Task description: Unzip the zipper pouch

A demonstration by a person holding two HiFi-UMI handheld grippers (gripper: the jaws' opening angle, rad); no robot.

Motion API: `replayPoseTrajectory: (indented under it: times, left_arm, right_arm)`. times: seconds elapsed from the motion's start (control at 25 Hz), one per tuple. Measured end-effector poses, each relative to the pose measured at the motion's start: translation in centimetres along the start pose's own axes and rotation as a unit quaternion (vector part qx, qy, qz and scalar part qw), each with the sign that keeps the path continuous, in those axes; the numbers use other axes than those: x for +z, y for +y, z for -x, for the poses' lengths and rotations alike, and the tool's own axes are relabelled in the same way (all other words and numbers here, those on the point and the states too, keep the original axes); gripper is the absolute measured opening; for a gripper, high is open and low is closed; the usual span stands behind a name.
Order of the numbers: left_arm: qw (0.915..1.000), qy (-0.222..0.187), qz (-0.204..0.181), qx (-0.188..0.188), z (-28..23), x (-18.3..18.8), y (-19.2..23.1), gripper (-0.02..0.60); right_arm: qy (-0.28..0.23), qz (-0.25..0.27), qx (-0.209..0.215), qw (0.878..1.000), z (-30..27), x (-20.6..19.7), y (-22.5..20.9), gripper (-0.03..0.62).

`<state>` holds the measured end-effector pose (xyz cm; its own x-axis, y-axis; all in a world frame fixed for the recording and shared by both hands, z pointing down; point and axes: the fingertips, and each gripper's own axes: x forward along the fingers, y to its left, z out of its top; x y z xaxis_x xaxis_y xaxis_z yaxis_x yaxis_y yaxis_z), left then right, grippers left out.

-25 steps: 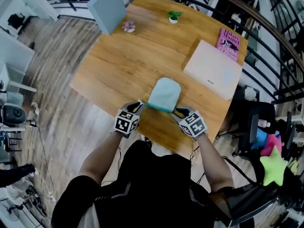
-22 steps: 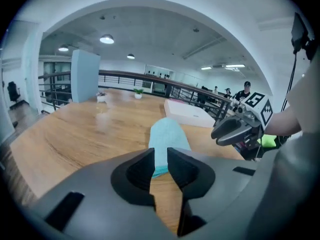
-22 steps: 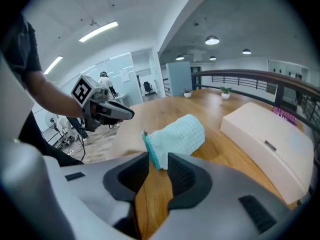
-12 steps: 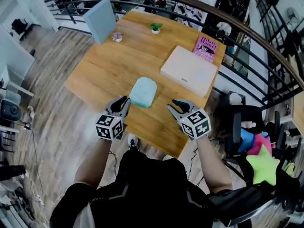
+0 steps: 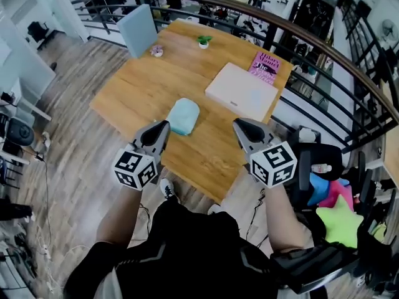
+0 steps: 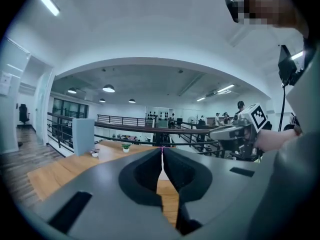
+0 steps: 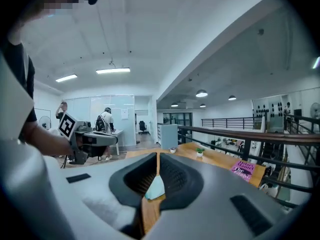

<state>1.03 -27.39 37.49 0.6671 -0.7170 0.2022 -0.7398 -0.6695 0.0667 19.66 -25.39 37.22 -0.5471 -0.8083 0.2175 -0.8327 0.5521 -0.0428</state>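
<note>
The light blue zipper pouch (image 5: 184,116) lies flat on the wooden table (image 5: 143,86) near its front edge, and nothing touches it. Both grippers are raised off the table on the near side of the pouch. My left gripper (image 5: 163,124) is at the pouch's left, shut and empty; in the left gripper view (image 6: 161,149) its jaws meet. My right gripper (image 5: 240,124) is off to the pouch's right. Its jaws are closing with nothing between them, and their tips meet in the right gripper view (image 7: 157,155). The pouch (image 7: 156,188) shows low through the slit behind them.
A white flat case (image 5: 242,92) and a pink book (image 5: 265,66) lie at the table's right. A blue-grey panel (image 5: 137,22), a small potted plant (image 5: 203,41) and a pink ornament (image 5: 156,51) stand at the far end. A railing (image 5: 324,55) runs behind the table.
Both grippers have let go of the pouch's near edge, drawn back toward me and risen. Their jaws have come together. The pouch stays flat on the table.
</note>
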Motion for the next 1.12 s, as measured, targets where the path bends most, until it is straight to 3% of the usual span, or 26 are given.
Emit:
replayPoseTrajectory:
  times: [0.2, 0.44, 0.72, 1.12]
  left_arm:
    - [0.9996, -0.020, 0.006, -0.021, 2.4, 2.8, -1.1, 0.032]
    - [0.9988, -0.030, 0.036, -0.012, 5.7, 4.6, 2.0, 0.031]
    - [0.9977, -0.054, 0.036, 0.017, 8.5, 6.6, 5.4, 0.029]
    - [0.9971, -0.074, 0.019, 0.001, 8.8, 8.9, 5.1, 0.029]
  right_arm:
    - [-0.023, 0.019, -0.001, 1.000, 1.4, 3.7, 1.7, 0.011]
    - [-0.025, 0.022, -0.024, 0.999, 1.0, 5.2, 3.7, 0.010]
    - [-0.029, 0.031, -0.056, 0.998, 0.4, 7.1, 6.2, 0.009]
    - [-0.029, 0.046, -0.084, 0.995, -0.3, 8.9, 8.3, 0.008]
